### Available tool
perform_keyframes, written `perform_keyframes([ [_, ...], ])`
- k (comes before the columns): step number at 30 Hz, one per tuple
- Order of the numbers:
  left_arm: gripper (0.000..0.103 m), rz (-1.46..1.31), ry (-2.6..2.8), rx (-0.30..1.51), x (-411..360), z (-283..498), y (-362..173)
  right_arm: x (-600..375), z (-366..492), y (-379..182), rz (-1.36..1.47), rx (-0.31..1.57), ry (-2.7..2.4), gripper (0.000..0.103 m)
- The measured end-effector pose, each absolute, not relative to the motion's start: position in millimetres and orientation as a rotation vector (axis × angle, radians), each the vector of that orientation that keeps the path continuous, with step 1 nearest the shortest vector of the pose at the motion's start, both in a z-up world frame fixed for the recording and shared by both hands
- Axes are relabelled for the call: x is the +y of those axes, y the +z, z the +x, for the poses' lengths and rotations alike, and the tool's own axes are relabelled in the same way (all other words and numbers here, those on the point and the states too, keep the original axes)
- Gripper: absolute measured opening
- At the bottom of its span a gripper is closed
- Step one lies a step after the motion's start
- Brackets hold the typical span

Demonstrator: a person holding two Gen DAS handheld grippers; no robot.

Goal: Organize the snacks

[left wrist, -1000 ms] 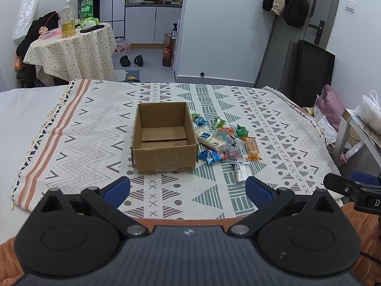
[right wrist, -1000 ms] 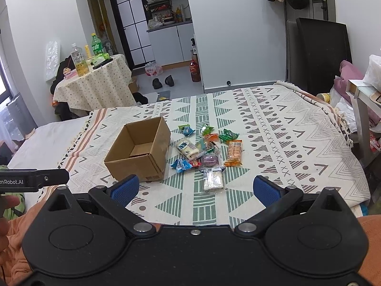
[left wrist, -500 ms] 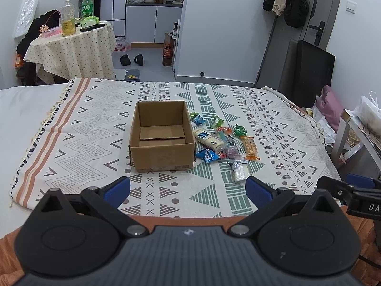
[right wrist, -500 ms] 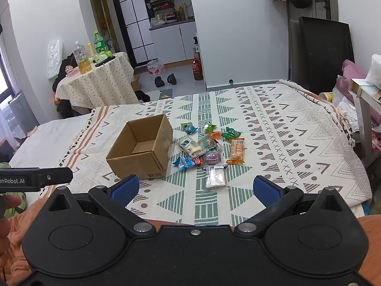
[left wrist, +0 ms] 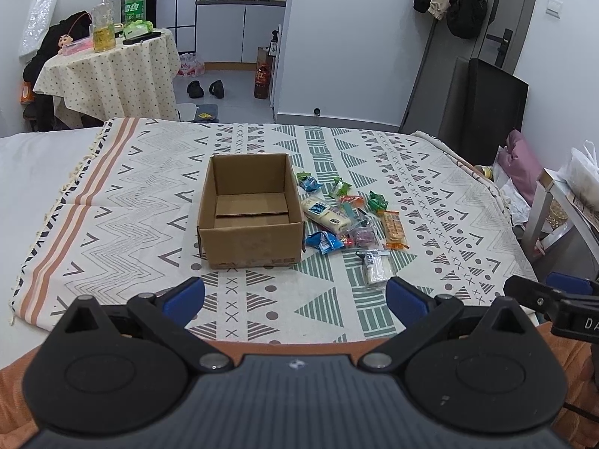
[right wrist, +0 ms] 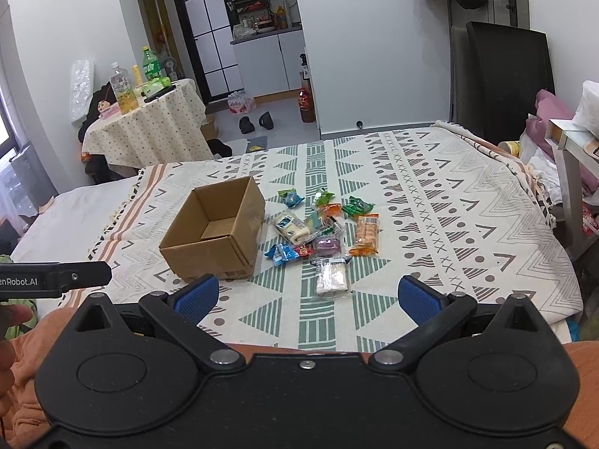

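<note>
An open, empty cardboard box (left wrist: 250,213) (right wrist: 217,235) stands on the patterned cloth. Right of it lies a cluster of several small snack packets (left wrist: 348,220) (right wrist: 322,232): a cream bar with a blue label (left wrist: 325,216), blue wrappers, green ones, an orange pack (right wrist: 366,232), a purple sweet, and a white packet (right wrist: 331,277) nearest me. My left gripper (left wrist: 295,297) hangs open at the cloth's near edge, nothing between its blue pads. My right gripper (right wrist: 305,297) is open too, just short of the white packet.
The patterned cloth (left wrist: 430,224) covers a bed with a white sheet (left wrist: 33,172) at left. The right gripper's tip (left wrist: 539,297) shows at the right of the left wrist view. Beyond stand a round table with bottles (left wrist: 108,63), a black panel (left wrist: 490,112) and a side shelf (right wrist: 572,172).
Both grippers have drawn back a little and risen, so the box and snacks look slightly smaller and farther. Both stay open and nothing on the cloth has moved.
</note>
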State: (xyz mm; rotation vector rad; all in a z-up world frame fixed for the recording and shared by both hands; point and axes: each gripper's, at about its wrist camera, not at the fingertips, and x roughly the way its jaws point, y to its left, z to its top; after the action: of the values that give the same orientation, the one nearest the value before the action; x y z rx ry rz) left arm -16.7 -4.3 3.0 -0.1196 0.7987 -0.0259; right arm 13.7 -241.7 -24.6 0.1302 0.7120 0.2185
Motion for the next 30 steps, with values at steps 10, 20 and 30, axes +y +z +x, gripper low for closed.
perform_keyframes([
  [10, 0.102, -0.123, -0.052, 0.805, -16.4, 4.9, 1.0, -250.9, 31.2, -32.6, 0.137, 0.742, 0.199, 0.103],
  [20, 0.102, -0.14, -0.057, 0.808, -23.8, 34.1, -6.4, -259.3, 58.3, -38.7, 0.136, 0.759, 0.181, 0.103],
  [30, 0.102, -0.171, -0.057, 0.818, -28.9, 62.6, -23.9, -278.7, 86.5, -61.3, 0.184, 0.78, 0.181, 0.103],
])
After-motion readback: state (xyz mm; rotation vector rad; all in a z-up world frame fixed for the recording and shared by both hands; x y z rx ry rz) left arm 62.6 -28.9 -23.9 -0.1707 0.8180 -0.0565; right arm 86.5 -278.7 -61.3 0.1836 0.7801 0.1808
